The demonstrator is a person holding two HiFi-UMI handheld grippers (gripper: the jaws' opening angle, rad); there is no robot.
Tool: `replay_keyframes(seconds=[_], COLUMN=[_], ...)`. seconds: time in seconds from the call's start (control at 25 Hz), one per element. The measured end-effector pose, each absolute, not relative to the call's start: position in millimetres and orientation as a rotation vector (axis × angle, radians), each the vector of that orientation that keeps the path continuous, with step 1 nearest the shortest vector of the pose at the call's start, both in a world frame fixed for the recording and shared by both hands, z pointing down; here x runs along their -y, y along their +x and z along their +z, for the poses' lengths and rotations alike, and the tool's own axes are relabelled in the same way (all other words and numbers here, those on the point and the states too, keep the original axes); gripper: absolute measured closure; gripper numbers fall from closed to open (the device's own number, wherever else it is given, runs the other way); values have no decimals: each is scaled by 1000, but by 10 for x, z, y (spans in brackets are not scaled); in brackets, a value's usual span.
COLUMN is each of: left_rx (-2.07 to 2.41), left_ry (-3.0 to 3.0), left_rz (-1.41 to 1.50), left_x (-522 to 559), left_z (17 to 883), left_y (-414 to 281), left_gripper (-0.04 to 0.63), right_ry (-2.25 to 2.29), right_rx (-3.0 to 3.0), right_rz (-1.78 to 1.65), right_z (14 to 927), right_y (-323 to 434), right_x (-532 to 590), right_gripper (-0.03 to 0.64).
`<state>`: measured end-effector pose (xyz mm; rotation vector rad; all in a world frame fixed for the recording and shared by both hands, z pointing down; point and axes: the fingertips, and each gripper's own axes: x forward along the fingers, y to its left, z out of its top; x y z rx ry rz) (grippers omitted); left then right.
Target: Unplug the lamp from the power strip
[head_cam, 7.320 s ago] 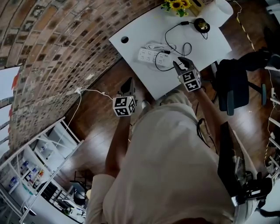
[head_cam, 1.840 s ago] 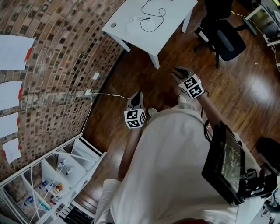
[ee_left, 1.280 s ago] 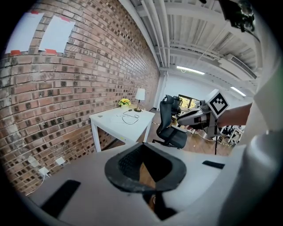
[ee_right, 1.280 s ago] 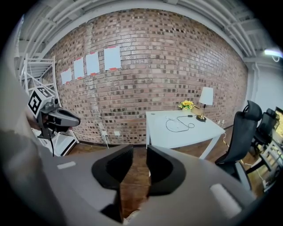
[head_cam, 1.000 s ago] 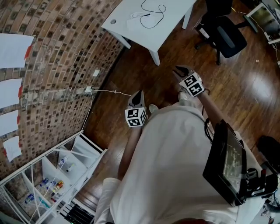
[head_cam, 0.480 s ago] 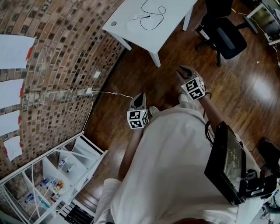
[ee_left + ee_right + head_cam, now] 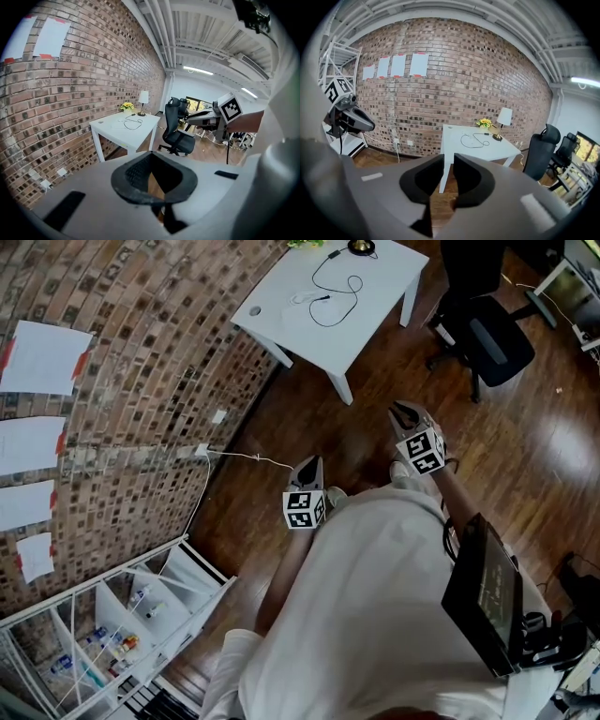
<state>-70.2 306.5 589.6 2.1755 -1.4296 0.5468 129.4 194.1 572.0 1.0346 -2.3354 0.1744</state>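
Looks past the right gripper (image 7: 449,159), jaws just narrowed to a slit with nothing between, onto a white table (image 7: 457,140) ahead bearing a lamp (image 7: 503,119) and a looped black cord (image 7: 472,139).

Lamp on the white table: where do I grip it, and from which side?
Probably the thin upright stem of the lamp, between shade and base, jaws level. Approach from its right in the right gripper view: the yellow flowers crowd its left.

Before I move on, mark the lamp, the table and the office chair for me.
lamp (image 7: 504,116): right gripper view, on its white shade.
table (image 7: 451,137): right gripper view, on a bare left part of its white top.
office chair (image 7: 541,145): right gripper view, on its black backrest.
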Motion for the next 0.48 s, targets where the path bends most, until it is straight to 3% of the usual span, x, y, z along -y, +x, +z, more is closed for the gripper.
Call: replay_keyframes(seconds=[0.48], left_rx=[1372], left_ry=[2207], left_rz=[586], left_x=[-2968], left_z=[5938], left_y=[-175], left_gripper=[590], right_ry=[1033], right_rx=[2355], right_rz=[183], right_z=[5754], right_y=[1776], right_x=[-1969], right_gripper=[566])
